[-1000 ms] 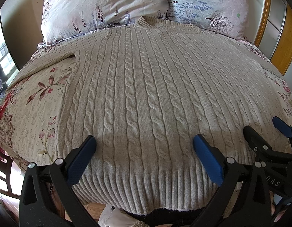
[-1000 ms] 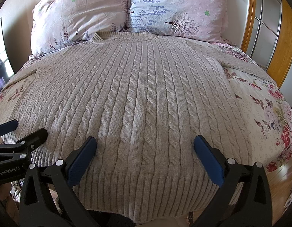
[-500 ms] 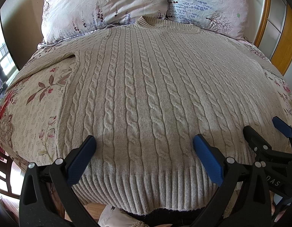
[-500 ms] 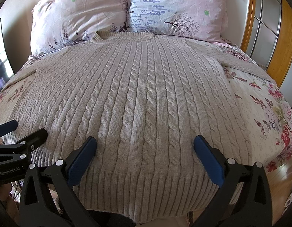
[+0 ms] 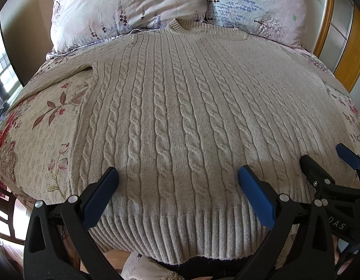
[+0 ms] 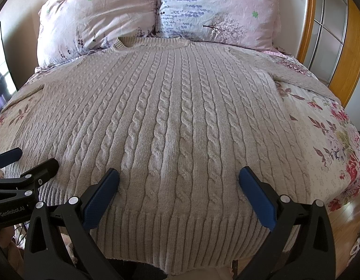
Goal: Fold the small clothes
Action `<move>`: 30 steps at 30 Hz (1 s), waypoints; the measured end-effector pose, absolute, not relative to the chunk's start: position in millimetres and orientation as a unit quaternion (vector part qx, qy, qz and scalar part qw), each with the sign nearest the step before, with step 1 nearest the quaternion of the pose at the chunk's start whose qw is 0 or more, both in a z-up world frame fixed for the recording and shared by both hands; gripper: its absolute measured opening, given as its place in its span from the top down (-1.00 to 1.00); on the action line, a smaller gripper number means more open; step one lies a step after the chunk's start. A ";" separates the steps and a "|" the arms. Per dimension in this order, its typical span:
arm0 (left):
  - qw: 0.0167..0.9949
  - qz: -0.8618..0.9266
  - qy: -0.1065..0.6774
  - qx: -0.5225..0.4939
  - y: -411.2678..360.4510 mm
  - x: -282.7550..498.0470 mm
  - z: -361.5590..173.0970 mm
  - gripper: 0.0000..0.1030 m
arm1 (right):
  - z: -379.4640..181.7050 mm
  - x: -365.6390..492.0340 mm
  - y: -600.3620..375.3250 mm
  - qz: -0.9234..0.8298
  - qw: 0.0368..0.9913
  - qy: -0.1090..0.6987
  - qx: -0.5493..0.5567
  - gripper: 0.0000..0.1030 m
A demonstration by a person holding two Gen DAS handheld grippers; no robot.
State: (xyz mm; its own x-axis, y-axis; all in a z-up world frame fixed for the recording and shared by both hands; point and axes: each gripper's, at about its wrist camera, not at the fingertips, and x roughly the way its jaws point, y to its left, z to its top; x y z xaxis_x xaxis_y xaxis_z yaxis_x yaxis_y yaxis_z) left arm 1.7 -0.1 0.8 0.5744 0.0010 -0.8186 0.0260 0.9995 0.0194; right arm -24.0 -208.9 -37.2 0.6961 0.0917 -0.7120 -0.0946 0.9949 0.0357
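A beige cable-knit sweater [image 5: 180, 107] lies spread flat on the bed, collar toward the pillows, ribbed hem at the near edge; it also shows in the right wrist view [image 6: 175, 121]. My left gripper [image 5: 177, 184] is open and empty, hovering just above the hem's left half. My right gripper [image 6: 178, 184] is open and empty above the hem's right half. The right gripper shows at the right edge of the left wrist view [image 5: 324, 163]. The left gripper shows at the left edge of the right wrist view [image 6: 28, 161].
Two floral pillows [image 5: 133, 7] [image 6: 217, 9] lie against the headboard. The floral bedspread [image 5: 39, 126] [image 6: 320, 128] shows on both sides of the sweater. A wooden-framed wardrobe [image 6: 331, 35] stands at the right. A dark chair [image 5: 2, 205] stands at the bed's left.
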 end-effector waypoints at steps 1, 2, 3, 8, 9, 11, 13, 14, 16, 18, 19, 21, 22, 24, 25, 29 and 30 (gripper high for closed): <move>0.886 -0.007 0.463 0.015 -0.1 2.9 2.0 -0.97 | -37.2 -23.5 -208.9 0.051 0.920 0.389 -0.002 -0.97; 0.885 -0.008 0.464 0.015 -1.2 4.4 1.9 -0.97 | -36.2 -24.9 -211.0 0.052 0.919 0.390 -0.003 -0.97; 0.884 -0.008 0.466 0.016 -1.4 5.3 2.3 -0.97 | -35.5 -24.8 -210.9 0.053 0.919 0.391 -0.003 -0.97; 0.881 -0.010 0.474 0.018 -1.1 10.5 2.1 -0.97 | -36.4 -21.1 -209.4 0.067 0.919 0.388 -0.014 -0.97; 0.880 -0.011 0.474 0.018 -0.9 11.3 2.2 -0.97 | -36.3 -21.5 -210.0 0.071 0.919 0.387 -0.015 -0.97; 0.880 -0.013 0.475 0.019 -0.5 11.5 1.7 -0.97 | -36.5 -21.4 -211.0 0.081 0.918 0.387 -0.020 -0.97; 0.880 -0.014 0.474 0.020 -0.5 11.8 1.4 -0.97 | -36.3 -19.9 -212.6 0.091 0.916 0.390 -0.022 -0.97; 0.880 -0.015 0.473 0.021 -0.4 11.7 1.1 -0.97 | -36.1 -18.7 -213.5 0.095 0.915 0.391 -0.022 -0.97; 0.881 -0.018 0.473 0.022 -0.1 12.5 1.0 -0.97 | -36.2 -17.1 -214.7 0.105 0.915 0.389 -0.025 -0.97; 0.882 -0.020 0.470 0.025 0.2 12.5 1.0 -0.97 | -36.8 -16.9 -215.9 0.120 0.917 0.379 -0.029 -0.97; 0.883 -0.022 0.468 0.027 0.1 13.4 1.0 -0.97 | -36.8 -15.8 -216.9 0.127 0.918 0.375 -0.032 -0.97; 0.885 -0.026 0.464 0.029 0.8 16.4 1.6 -0.97 | -35.0 -12.0 -219.7 0.129 0.917 0.375 -0.031 -0.97; 0.887 -0.027 0.461 0.030 1.6 18.1 2.3 -0.97 | -33.2 -7.4 -222.8 0.125 0.918 0.377 -0.028 -0.97; 0.891 -0.028 0.452 0.031 4.5 23.0 4.4 -0.97 | -25.7 2.4 -235.0 0.113 0.920 0.375 -0.006 -0.97; 0.894 -0.027 0.446 0.031 6.5 25.5 6.4 -0.97 | -19.9 9.7 -247.3 0.105 0.921 0.374 0.020 -0.97; 0.905 -0.039 0.423 0.031 16.3 38.1 18.5 -0.97 | -3.2 40.7 -301.3 0.074 0.914 0.379 0.124 -0.89; 0.907 -0.049 0.417 0.026 20.5 42.8 22.6 -0.97 | 0.6 49.9 -317.6 0.062 0.911 0.380 0.149 -0.84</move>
State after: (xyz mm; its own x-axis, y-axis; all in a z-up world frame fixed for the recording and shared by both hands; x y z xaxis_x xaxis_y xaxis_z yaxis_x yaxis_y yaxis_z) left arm 42.8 20.5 22.6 0.6467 -0.0676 -0.7597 0.1105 0.9939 0.0057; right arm 49.9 -317.6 0.6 0.7030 0.2262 -0.6743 0.0009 0.9478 0.3188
